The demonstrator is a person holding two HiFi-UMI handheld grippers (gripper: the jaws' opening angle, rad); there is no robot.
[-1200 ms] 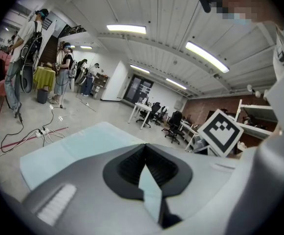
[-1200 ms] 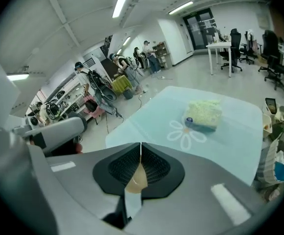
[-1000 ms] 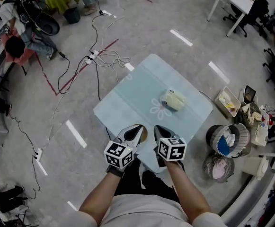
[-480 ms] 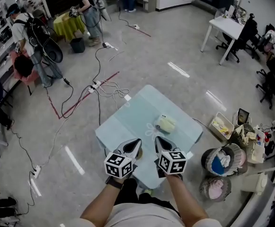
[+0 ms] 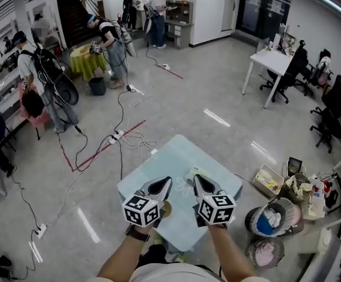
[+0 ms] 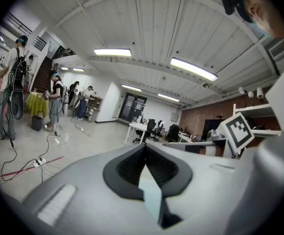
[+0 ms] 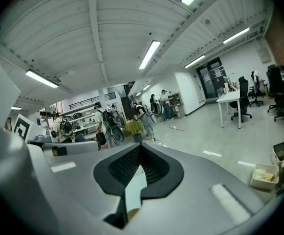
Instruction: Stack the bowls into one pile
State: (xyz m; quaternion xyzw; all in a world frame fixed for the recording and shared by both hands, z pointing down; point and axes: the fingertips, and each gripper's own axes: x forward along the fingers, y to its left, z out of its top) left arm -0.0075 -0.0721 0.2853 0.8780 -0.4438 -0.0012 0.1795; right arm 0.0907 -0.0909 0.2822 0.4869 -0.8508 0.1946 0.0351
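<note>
In the head view both grippers are held side by side over the near part of the pale blue table (image 5: 170,154). My left gripper (image 5: 166,180) and right gripper (image 5: 196,177) both point away from me, each with its jaws closed to a point and nothing between them. The cream bowl pile (image 5: 191,171) shows only as a pale sliver between the two grippers; the right one hides the remainder. The left gripper view shows that gripper (image 6: 144,148) aimed level across the room, and so does the right gripper view (image 7: 140,146). No bowl appears in either gripper view.
Cables (image 5: 129,137) and red floor tape lie on the floor left of the table. Baskets and bins (image 5: 273,219) crowd the floor at the right. Several people (image 5: 108,40) stand far back left. A white desk (image 5: 276,60) with chairs is at the back right.
The head view has tilted up, so more of the room shows and the table and bowl pile have slid down behind the grippers. Both grippers stay shut and side by side.
</note>
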